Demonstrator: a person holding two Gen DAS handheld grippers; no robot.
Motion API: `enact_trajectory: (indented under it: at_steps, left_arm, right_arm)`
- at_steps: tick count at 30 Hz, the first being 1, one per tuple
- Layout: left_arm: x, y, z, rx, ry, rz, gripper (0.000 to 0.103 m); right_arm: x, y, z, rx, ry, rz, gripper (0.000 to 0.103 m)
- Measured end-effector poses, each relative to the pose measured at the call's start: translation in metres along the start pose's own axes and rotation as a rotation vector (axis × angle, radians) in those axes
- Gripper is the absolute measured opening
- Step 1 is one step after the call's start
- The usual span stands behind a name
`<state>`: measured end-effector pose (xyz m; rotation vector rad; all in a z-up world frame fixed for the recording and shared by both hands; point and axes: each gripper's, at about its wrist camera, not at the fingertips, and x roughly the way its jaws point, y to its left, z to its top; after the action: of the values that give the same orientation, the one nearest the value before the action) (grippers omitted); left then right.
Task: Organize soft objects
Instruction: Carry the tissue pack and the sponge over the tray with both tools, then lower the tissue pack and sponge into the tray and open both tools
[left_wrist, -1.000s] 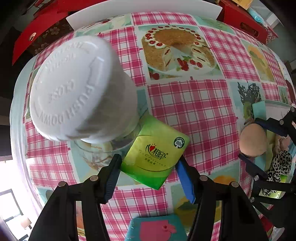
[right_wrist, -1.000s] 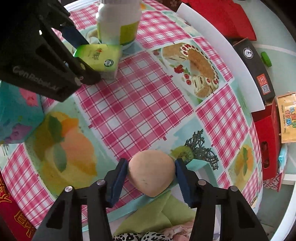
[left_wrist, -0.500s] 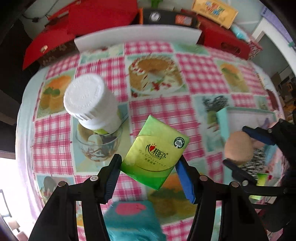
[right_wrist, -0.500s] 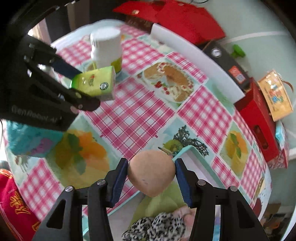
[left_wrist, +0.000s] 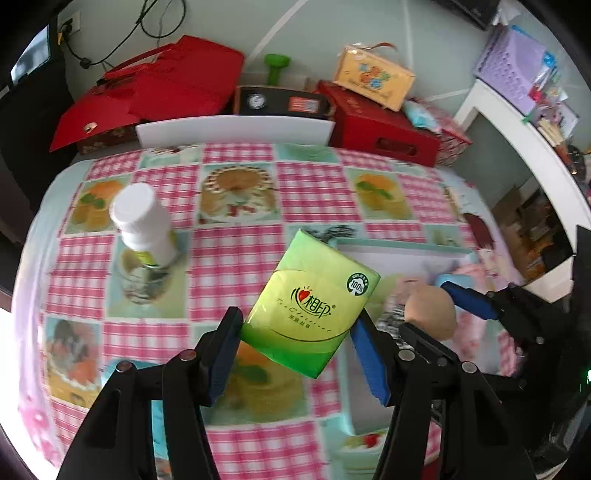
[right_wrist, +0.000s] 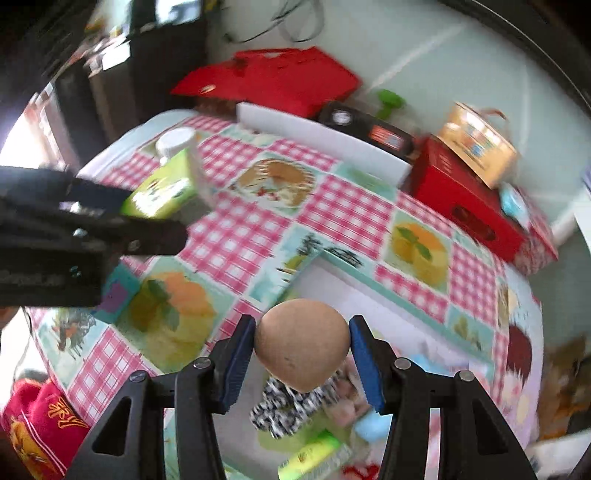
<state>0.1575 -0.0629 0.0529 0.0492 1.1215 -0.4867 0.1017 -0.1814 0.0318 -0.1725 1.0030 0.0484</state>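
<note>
My left gripper (left_wrist: 295, 336) is shut on a green tissue pack (left_wrist: 310, 306) and holds it high above the table; the pack also shows in the right wrist view (right_wrist: 162, 192). My right gripper (right_wrist: 302, 350) is shut on a tan egg-shaped sponge (right_wrist: 301, 347), held above a teal-rimmed white box (right_wrist: 369, 280). The sponge also shows in the left wrist view (left_wrist: 430, 310), over the same box (left_wrist: 399, 251). Inside the box lie a leopard-print cloth (right_wrist: 288, 402), a blue soft item (right_wrist: 373, 428) and another green pack (right_wrist: 314, 458).
A white bottle (left_wrist: 144, 225) stands on the checked tablecloth at the left. A teal box (right_wrist: 118, 295) lies near the front edge. Red boxes (left_wrist: 384, 125), a black box (left_wrist: 280, 103) and a white board (left_wrist: 236, 129) line the far side.
Both grippers have risen well above the table, each keeping its object. The bottle and tablecloth now look far smaller. The left gripper has shifted right toward the white box.
</note>
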Motion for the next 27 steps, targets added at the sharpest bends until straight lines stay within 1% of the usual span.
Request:
enact_trajectory:
  at_steps: [3,5,10,13,15,19,22,27]
  left_arm:
    - [0.002,-0.019,-0.009,0.017,-0.005,-0.007,0.061]
    - [0.006,-0.032,-0.014,0.034,0.006,-0.022,0.061]
    - [0.021,-0.057,-0.026,0.067,0.032,-0.037,0.061]
    - [0.028,-0.065,-0.036,0.069,0.043,-0.047,0.061]
    - [0.035,-0.069,-0.044,0.066,0.059,-0.055,0.061]
    - [0.049,-0.073,-0.059,0.055,0.094,-0.071,0.061]
    - [0.056,-0.075,-0.065,0.059,0.115,-0.07,0.061]
    - [0.06,-0.074,-0.067,0.046,0.122,-0.086,0.061]
  right_arm:
    - [-0.007,-0.022,-0.018,0.087,-0.007,-0.032,0.055]
    - [-0.01,-0.035,-0.029,0.126,-0.008,-0.05,0.055]
    - [-0.018,-0.068,-0.057,0.229,-0.011,-0.106,0.055]
    - [-0.018,-0.083,-0.073,0.277,-0.004,-0.12,0.055]
    - [-0.019,-0.089,-0.084,0.302,0.005,-0.121,0.055]
    - [-0.009,-0.091,-0.101,0.324,0.035,-0.105,0.055]
    - [0.001,-0.089,-0.105,0.322,0.055,-0.101,0.055]
    - [0.01,-0.086,-0.106,0.314,0.059,-0.092,0.055]
